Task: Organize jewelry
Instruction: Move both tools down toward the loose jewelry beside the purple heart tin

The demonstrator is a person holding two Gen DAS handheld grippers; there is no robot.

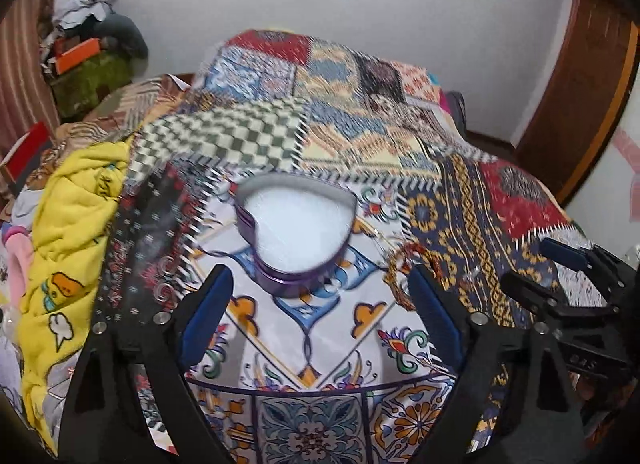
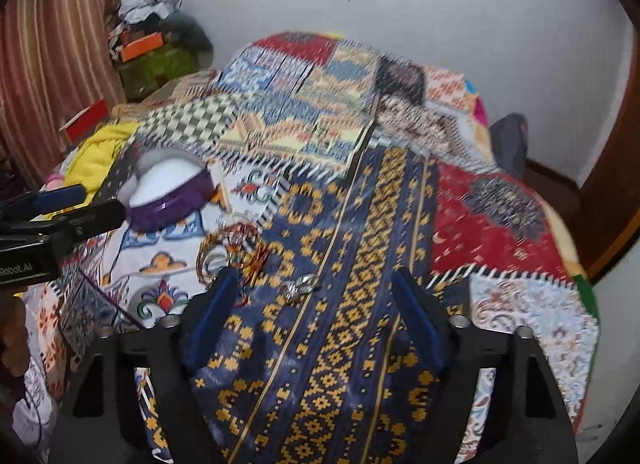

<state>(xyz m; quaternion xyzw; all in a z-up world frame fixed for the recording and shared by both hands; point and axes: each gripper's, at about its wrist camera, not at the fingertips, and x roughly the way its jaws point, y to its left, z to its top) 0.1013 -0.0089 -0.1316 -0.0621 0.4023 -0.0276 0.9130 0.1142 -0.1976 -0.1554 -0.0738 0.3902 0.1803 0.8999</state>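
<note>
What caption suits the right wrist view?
Open right gripper hovers over patchwork bedspread near bangles, silver ring and purple heart-shaped box.

We note a patchwork-covered bed bearing a heart-shaped purple tin (open), bangles, a small silver piece, and yellow cloth.

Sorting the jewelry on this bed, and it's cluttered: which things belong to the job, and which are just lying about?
Belongs to the job:
heart-shaped purple box, open
bangles
silver piece

Just lying about:
yellow cloth
orange box
patchwork blanket
</note>
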